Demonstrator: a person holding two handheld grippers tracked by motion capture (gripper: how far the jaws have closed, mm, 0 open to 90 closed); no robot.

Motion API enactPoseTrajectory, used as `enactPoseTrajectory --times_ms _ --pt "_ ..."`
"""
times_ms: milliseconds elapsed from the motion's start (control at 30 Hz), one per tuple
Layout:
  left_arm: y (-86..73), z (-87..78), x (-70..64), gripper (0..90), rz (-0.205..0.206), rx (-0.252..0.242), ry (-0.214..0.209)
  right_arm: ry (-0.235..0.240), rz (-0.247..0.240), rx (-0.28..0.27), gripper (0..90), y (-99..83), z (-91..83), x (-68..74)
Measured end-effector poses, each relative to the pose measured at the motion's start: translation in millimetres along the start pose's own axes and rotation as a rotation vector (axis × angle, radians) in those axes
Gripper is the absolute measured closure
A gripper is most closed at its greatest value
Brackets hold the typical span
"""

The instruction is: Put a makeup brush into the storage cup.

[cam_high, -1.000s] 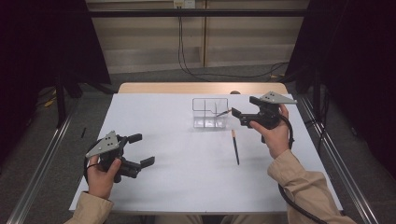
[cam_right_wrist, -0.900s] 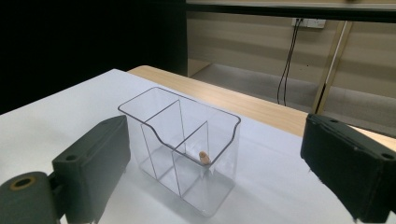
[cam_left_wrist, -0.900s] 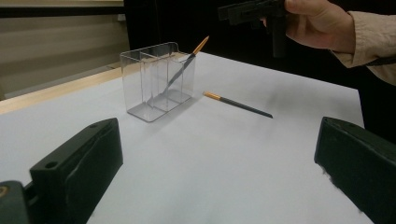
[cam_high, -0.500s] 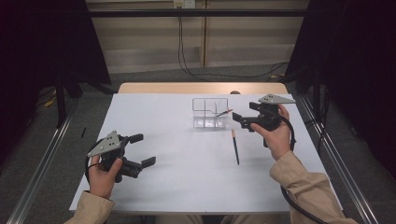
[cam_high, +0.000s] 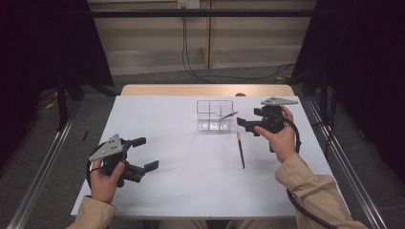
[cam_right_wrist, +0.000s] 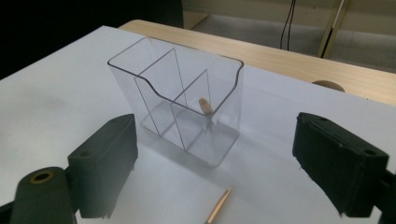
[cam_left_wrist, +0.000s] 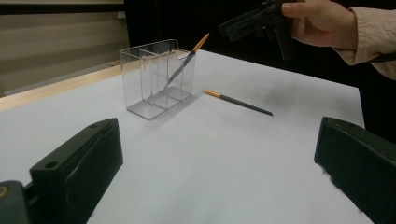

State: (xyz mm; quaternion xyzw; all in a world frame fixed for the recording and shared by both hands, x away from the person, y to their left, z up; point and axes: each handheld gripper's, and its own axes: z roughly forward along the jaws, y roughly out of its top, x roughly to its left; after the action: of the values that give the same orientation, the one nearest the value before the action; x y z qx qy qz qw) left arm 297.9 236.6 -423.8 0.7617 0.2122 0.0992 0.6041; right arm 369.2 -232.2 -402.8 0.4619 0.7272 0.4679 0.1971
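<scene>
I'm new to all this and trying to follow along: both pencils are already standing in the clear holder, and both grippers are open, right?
Not quite. Only one pencil leans in the clear holder; the other pencil lies flat on the white table beside it, as the high view shows. The left gripper and right gripper are indeed open.

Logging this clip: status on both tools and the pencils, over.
Left tool open, idle, near table edge. Right tool open, empty, beside clear holder. One pencil leaning inside holder; second pencil flat on table. Path clear.

My table (cam_high: pixel 157 200) has a white sheet over it, wood edge at 12 o'clock. On it: a clear organizer (cam_high: pixel 215 116) around 1 o'clock, a pencil (cam_high: pixel 240 150) lying flat at 3.
</scene>
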Motion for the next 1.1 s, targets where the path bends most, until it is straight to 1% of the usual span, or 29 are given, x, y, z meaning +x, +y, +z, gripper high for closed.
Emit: enactPoseTrajectory --times_ms 67,133,433,467,500,600,667,700,767,867,1100 --pt "-0.1 -0.2 -0.1 0.9 -0.005 -0.005 0.002 -0.011 -0.006 0.035 13.7 0.8 1.8 0.7" --pt "-0.2 -0.8 0.5 0.9 -0.005 -0.005 -0.001 -0.014 -0.007 0.059 13.7 1.3 3.4 1.2" --pt "-0.5 -0.3 0.7 0.9 0.000 0.000 -0.003 -0.038 0.016 0.174 13.7 3.4 12.6 3.9" --pt "-0.5 -0.2 0.6 0.9 -0.002 0.001 -0.004 -0.038 0.016 0.193 13.4 3.5 13.8 4.3" --pt "-0.6 0.0 0.6 0.9 -0.002 0.001 -0.005 -0.040 0.016 0.200 13.2 3.5 14.7 4.3" --pt "-0.8 -0.4 1.0 0.9 -0.003 0.000 -0.004 -0.050 0.011 0.255 13.1 3.3 17.6 4.4" --pt "-0.7 -0.7 1.2 0.9 -0.002 -0.001 -0.003 -0.054 0.014 0.279 13.0 3.4 19.0 4.0" --pt "-0.8 -0.8 1.3 0.9 -0.002 -0.001 -0.003 -0.059 0.025 0.299 12.6 3.6 19.5 3.6" --pt "-1.1 -0.3 1.0 0.9 -0.006 0.002 -0.004 -0.060 0.036 0.315 12.4 4.0 20.2 2.9" --pt "-1.8 1.0 1.3 0.9 -0.006 0.007 -0.007 -0.078 0.044 0.353 12.5 4.7 21.9 2.8" --pt "-1.6 2.4 0.6 0.9 -0.007 0.008 -0.012 -0.091 0.066 0.430 14.5 4.6 27.9 2.0"
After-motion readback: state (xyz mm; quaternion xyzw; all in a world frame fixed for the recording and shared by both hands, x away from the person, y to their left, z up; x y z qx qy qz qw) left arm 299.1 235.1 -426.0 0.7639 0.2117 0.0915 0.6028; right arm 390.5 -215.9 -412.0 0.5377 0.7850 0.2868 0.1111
